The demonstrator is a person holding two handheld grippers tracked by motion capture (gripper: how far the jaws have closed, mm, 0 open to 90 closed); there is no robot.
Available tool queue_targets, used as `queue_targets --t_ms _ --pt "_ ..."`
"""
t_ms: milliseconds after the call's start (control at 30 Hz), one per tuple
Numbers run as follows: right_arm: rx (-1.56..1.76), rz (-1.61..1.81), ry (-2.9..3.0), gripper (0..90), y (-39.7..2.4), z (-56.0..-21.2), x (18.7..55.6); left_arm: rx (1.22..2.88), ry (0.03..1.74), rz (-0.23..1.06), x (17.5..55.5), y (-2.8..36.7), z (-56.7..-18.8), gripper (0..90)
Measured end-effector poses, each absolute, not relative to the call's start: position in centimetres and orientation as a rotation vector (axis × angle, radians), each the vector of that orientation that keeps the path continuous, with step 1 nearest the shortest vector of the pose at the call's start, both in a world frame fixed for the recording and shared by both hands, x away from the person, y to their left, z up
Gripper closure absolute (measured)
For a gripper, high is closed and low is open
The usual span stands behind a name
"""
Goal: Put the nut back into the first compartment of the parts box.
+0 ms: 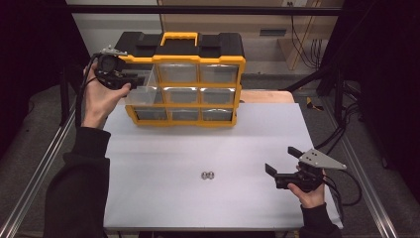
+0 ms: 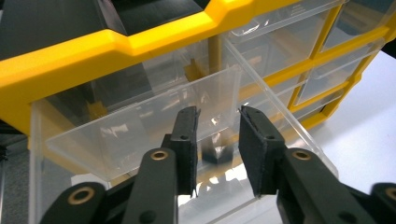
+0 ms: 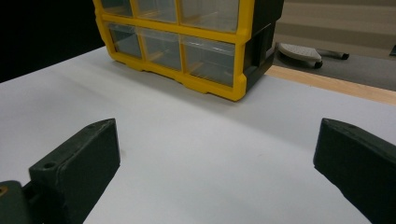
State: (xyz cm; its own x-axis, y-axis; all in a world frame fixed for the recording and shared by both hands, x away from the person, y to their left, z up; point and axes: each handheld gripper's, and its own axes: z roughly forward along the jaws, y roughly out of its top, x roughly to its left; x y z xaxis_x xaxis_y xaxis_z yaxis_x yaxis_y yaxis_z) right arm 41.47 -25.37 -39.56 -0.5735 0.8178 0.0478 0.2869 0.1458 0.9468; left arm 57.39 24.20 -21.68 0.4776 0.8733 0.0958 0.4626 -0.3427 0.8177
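Tabletop (image 1: 163,198): white, fills the lower centre of the high view.

Organiser cabinet (image 1: 183,79): yellow frame, black top, clear drawers in rows; upper centre of the high view, at the tabletop's far edge.

Clear drawer (image 2: 140,126): pulled out of the top-left bay toward the left edge of the high view; long axis runs out of the cabinet. In the left gripper view its front wall lies directly ahead of the jaws, across the gap between them.

Left gripper (image 2: 218,154): upper left of the high view, at the drawer; the nearer one. Jaws narrow, a gap between them; no pad visibly presses the wall, though whether they grip it is uncertain.

Right gripper (image 1: 283,164): lower right of the high view, well apart from the cabinet. Jaws wide, nothing between.

Two small metal nuts (image 1: 207,175): touching, lower centre, left of the right gripper.
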Motion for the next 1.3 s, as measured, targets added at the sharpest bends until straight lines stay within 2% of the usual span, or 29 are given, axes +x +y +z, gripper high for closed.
queue_targets --t_ms 133,233,267,367,467,633,1000,1300 --pt "1.054 1.43 1.94 1.0 -25.3 -39.6 41.5 1.954 1.085 0.721 56.9 24.3 -21.4 60.4" --pt "1.057 1.432 1.939 1.0 -25.3 -39.6 41.5 1.903 1.043 0.741 56.2 24.4 -21.1 50.7" --pt "1.057 1.432 1.939 1.0 -25.3 -39.6 41.5 1.892 1.031 0.752 55.9 24.5 -21.0 50.7" --pt "1.052 1.434 1.939 1.0 -25.4 -39.6 41.5 1.861 0.967 0.77 55.1 24.5 -20.7 40.9" --pt "1.052 1.433 1.935 0.9 -25.4 -39.6 41.5 1.833 0.899 0.759 53.6 24.2 -20.8 26.2" --pt "1.05 1.43 1.936 0.8 -25.4 -39.6 41.4 1.825 0.85 0.777 52.2 24.1 -21.2 13.0" --pt "1.058 1.43 1.937 0.6 -25.3 -39.6 41.4 1.79 0.726 0.738 48.1 24.4 -23.3 7.5" --pt "1.057 1.43 1.935 0.6 -25.3 -39.6 41.4 1.781 0.684 0.729 46.2 24.2 -25.1 5.4"
